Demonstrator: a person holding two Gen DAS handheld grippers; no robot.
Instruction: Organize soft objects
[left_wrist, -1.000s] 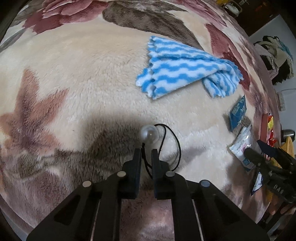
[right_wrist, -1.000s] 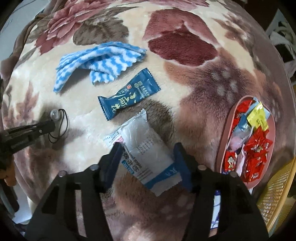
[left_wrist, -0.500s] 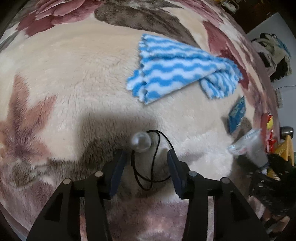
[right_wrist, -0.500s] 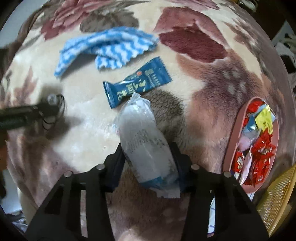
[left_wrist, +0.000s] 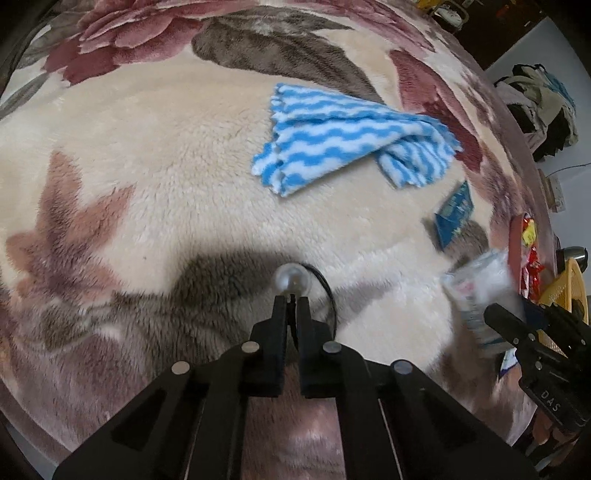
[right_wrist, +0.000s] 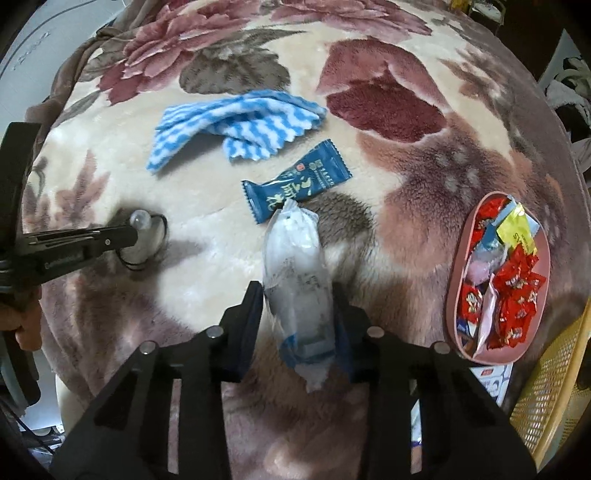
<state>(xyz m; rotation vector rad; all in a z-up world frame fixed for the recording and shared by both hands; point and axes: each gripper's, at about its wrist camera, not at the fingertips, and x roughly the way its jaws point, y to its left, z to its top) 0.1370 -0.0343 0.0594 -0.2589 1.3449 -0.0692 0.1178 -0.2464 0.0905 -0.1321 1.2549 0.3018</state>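
Observation:
My left gripper is shut on the black cord of a hair tie just behind its clear bead, on the floral blanket. It also shows in the right wrist view. My right gripper is shut on a white plastic packet and holds it above the blanket; the packet also shows blurred in the left wrist view. A blue-and-white striped cloth lies crumpled further off. A blue snack packet lies beside it.
A pink oval tray full of red and yellow snack packets sits at the right. A yellow mesh basket stands beyond the blanket's right edge. The plush blanket covers the whole surface.
My left gripper opened around the hair tie, then shut on its cord. My right gripper closed on the white packet and lifted it off the blanket.

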